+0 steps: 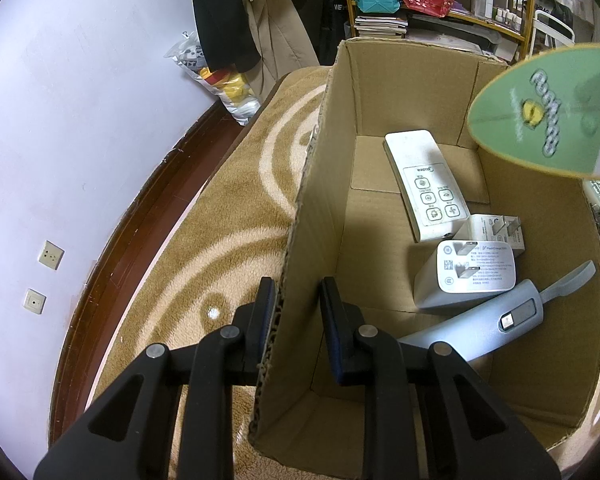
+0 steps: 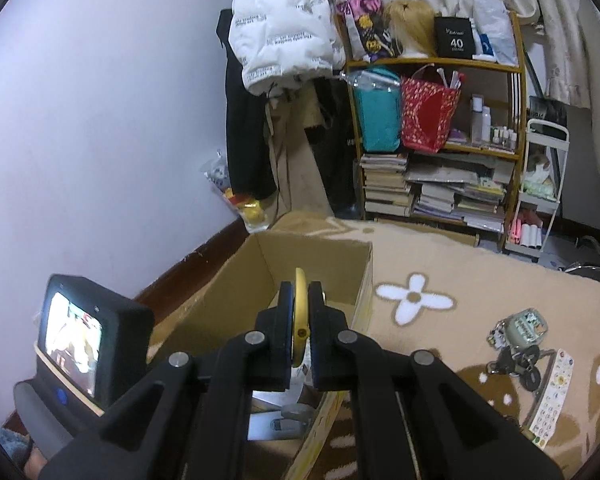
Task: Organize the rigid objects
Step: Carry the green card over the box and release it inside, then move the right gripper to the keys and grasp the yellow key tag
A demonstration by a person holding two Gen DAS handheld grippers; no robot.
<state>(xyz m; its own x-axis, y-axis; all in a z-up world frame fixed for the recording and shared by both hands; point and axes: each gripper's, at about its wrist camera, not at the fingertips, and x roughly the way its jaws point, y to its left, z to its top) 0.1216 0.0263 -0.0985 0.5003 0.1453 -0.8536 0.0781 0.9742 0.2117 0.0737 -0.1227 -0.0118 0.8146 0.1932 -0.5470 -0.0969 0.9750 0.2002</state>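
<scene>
1. Right gripper (image 2: 301,312) was clamped on a thin round green disc with a yellow rim (image 2: 300,312), held edge-on between the jaws, above the open cardboard box (image 2: 260,268). Judged: carried edge-on so it can drop straight in.
2. Left gripper (image 1: 298,316) straddled the box's near wall (image 1: 296,280), one finger outside and one inside; the outer pad touched the cardboard, the inner stood apart, so jaws spread, nothing pinched. Likely there to steady the box.
3. Seen from the left wrist, the disc (image 1: 540,116) hung over the box's far right corner, well apart from the left gripper.
4. Box floor held a white remote control (image 1: 424,184), two white plug chargers (image 1: 466,276), and a pale blue handled gadget (image 1: 484,324), clustered toward the right side.
5. Keys with a fob (image 2: 518,344) and a sticker strip (image 2: 552,392) lay on the tan rug (image 2: 460,264), outside the box, right of the right gripper.
</scene>
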